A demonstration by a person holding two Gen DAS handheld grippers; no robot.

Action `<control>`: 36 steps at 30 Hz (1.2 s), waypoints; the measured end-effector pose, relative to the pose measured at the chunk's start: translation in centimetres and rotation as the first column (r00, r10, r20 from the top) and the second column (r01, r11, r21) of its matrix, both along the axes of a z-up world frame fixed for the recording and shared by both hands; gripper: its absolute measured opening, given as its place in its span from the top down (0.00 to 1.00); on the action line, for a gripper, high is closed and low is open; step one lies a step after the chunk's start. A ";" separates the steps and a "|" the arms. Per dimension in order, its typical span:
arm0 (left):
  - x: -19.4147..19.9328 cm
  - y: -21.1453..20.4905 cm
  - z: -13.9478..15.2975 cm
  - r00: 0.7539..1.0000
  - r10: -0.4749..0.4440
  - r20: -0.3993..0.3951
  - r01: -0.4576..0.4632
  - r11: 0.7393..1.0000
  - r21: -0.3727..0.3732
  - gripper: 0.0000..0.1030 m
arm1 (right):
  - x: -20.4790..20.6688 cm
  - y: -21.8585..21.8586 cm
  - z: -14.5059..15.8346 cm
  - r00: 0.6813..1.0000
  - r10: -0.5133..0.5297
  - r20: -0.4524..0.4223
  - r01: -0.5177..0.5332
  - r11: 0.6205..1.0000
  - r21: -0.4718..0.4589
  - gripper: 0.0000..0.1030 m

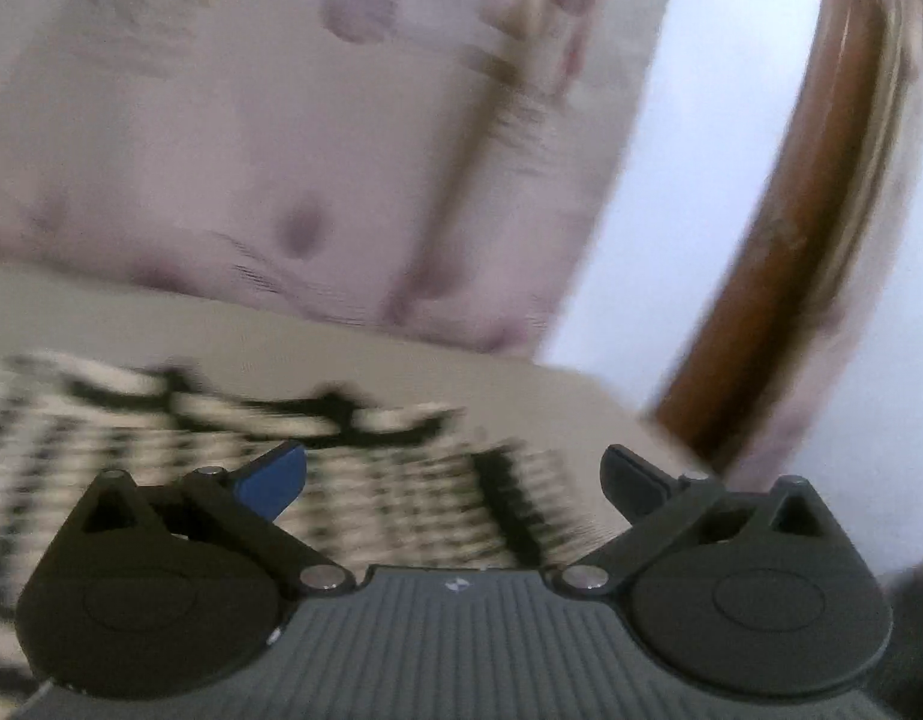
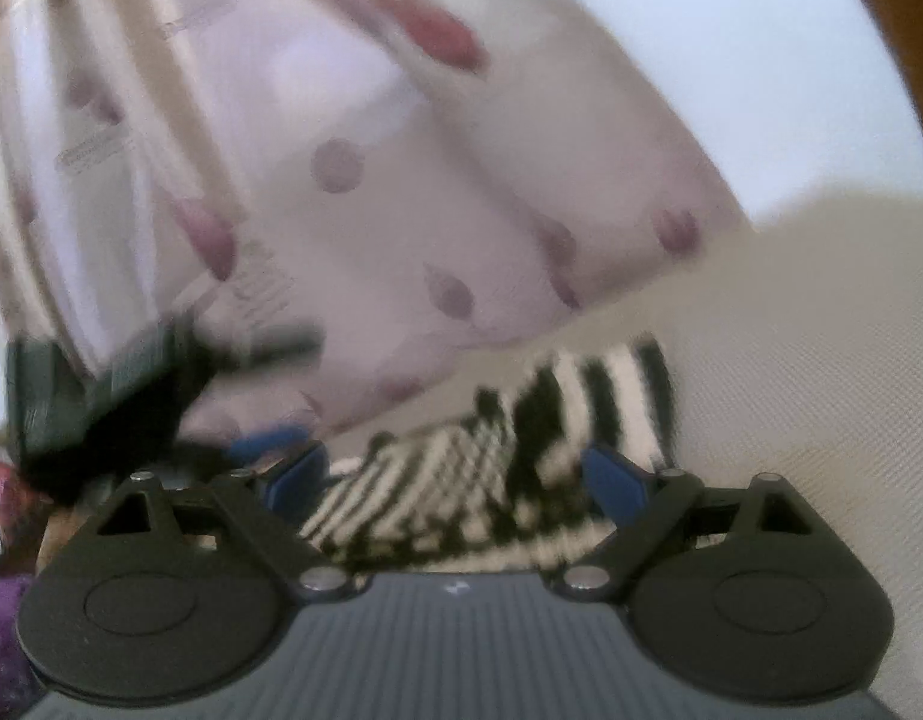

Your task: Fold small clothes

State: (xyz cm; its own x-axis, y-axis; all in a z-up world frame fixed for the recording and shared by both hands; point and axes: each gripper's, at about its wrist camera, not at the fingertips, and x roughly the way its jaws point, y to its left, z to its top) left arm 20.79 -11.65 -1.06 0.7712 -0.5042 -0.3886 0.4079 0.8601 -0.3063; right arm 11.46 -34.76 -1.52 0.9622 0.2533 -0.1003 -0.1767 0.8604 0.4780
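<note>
A pale beige, finely textured fabric surface (image 2: 791, 360) fills the lower ground of both views, and the small garment lies flat on it. Behind it hangs a white curtain-like cloth printed with mauve dots and tan stripes (image 1: 221, 150), its lower edge meeting the beige surface. In the left wrist view a curved brown wooden rail (image 1: 821, 210) runs in front of a plain white wall (image 1: 701, 150).

The black-and-white striped small garment (image 2: 491, 468) is soft knit cloth with narrow dark bands on a cream ground; the bands run at differing angles where the cloth is creased. Both pictures are blurred, so its cut cannot be told. In the left wrist view it (image 1: 281, 468) spreads just ahead of the fingers.

The left gripper (image 1: 455, 474) stands spread wide, nothing pinched between its blue and dark pads, the striped cloth lying beyond them. The right gripper (image 2: 455, 480) is also spread, with the striped cloth lying between its blue pads; whether they press on it cannot be told.
</note>
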 end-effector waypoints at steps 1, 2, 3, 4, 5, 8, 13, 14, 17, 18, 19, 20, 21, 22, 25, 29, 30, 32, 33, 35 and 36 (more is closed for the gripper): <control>-0.8 1.2 -0.8 0.999 0.042 0.015 -0.042 0.997 0.057 0.01 | 0.5 0.4 1.2 1.000 0.004 0.012 -0.003 0.998 -0.066 0.10; -1.4 2.3 -1.5 0.996 0.081 0.024 -0.083 0.992 0.097 0.01 | 1.4 0.5 2.0 1.000 0.008 0.005 -0.008 0.994 -0.113 0.10; -2.1 3.7 -2.1 0.993 0.113 0.035 -0.117 0.985 0.128 0.01 | 2.9 0.6 2.7 0.999 0.026 -0.026 -0.029 0.989 -0.148 0.11; -2.6 4.9 -2.8 0.989 0.139 0.048 -0.145 0.977 0.157 0.01 | 4.2 0.4 3.0 0.998 0.038 -0.048 -0.045 0.986 -0.158 0.13; -2.9 5.8 -3.3 0.985 0.165 0.054 -0.172 0.969 0.178 0.01 | 5.4 0.4 3.2 0.997 0.040 -0.066 -0.051 0.983 -0.174 0.18; -3.4 9.2 -4.5 0.963 0.265 0.049 -0.269 0.949 0.165 0.01 | 9.9 0.4 2.5 0.984 0.010 -0.180 -0.056 0.966 -0.253 0.34; -2.7 11.6 -6.3 0.940 0.340 -0.023 -0.334 0.933 0.133 0.00 | 14.6 0.7 -0.2 0.943 0.013 -0.333 -0.101 0.963 -0.249 0.70; -2.6 12.2 -6.3 0.932 0.360 -0.037 -0.355 0.929 0.104 0.00 | 14.5 1.0 -0.3 0.945 0.023 -0.328 -0.112 0.960 -0.256 0.81; -2.4 14.1 -6.7 0.909 0.408 -0.088 -0.407 0.913 0.029 0.00 | 13.2 1.5 0.4 0.968 0.006 -0.250 -0.084 0.949 -0.303 0.84; -2.4 14.6 -6.8 0.905 0.411 -0.107 -0.413 0.911 0.002 0.00 | 12.8 1.3 1.0 0.976 -0.014 -0.217 -0.054 0.952 -0.302 0.85; -2.2 15.2 -7.0 0.899 0.419 -0.128 -0.425 0.905 -0.026 0.00 | 12.0 0.8 1.5 0.984 -0.037 -0.175 -0.017 0.956 -0.293 0.93; -2.5 15.7 -7.1 0.892 0.429 -0.139 -0.439 0.897 -0.046 0.00 | 11.4 0.3 1.8 0.987 -0.063 -0.151 0.017 0.957 -0.289 0.97; -2.6 15.8 -7.2 0.890 0.432 -0.143 -0.444 0.894 -0.064 0.00 | 11.0 -0.2 1.9 0.985 -0.096 -0.143 0.051 0.956 -0.289 0.97; -2.7 15.8 -7.2 0.890 0.432 -0.142 -0.445 0.893 -0.069 0.00 | 11.0 -0.9 1.7 0.981 -0.119 -0.156 0.070 0.955 -0.289 0.97; -2.4 15.1 -6.9 0.889 0.438 -0.135 -0.446 0.894 -0.039 0.00 | 11.7 -2.0 0.3 0.963 -0.144 -0.227 0.074 0.954 -0.290 0.97; -2.3 15.0 -7.1 0.889 0.437 -0.137 -0.446 0.894 -0.043 0.00 | 11.3 -2.9 0.0 0.977 -0.021 -0.213 -0.006 0.992 -0.125 0.90; -2.3 15.0 -7.1 0.889 0.438 -0.137 -0.447 0.894 -0.044 0.00 | 11.4 -2.6 0.2 0.977 -0.025 -0.214 -0.003 0.991 -0.131 0.81; -2.4 14.9 -7.1 0.888 0.439 -0.134 -0.448 0.893 -0.039 0.00 | 12.0 -2.0 0.2 0.973 0.006 -0.230 -0.042 0.987 -0.153 0.59; -2.4 14.9 -7.1 0.888 0.440 -0.132 -0.448 0.893 -0.038 0.00 | 12.4 -1.6 0.1 0.969 0.023 -0.244 -0.064 0.985 -0.163 0.42; -2.4 14.8 -7.1 0.888 0.440 -0.132 -0.448 0.893 -0.034 0.00 | 13.2 -0.8 -0.3 0.961 0.040 -0.274 -0.093 0.978 -0.186 0.34; -2.4 14.9 -7.1 0.888 0.440 -0.131 -0.448 0.894 -0.033 0.00 | 13.5 -0.4 -0.5 0.958 0.049 -0.282 -0.107 0.975 -0.194 0.34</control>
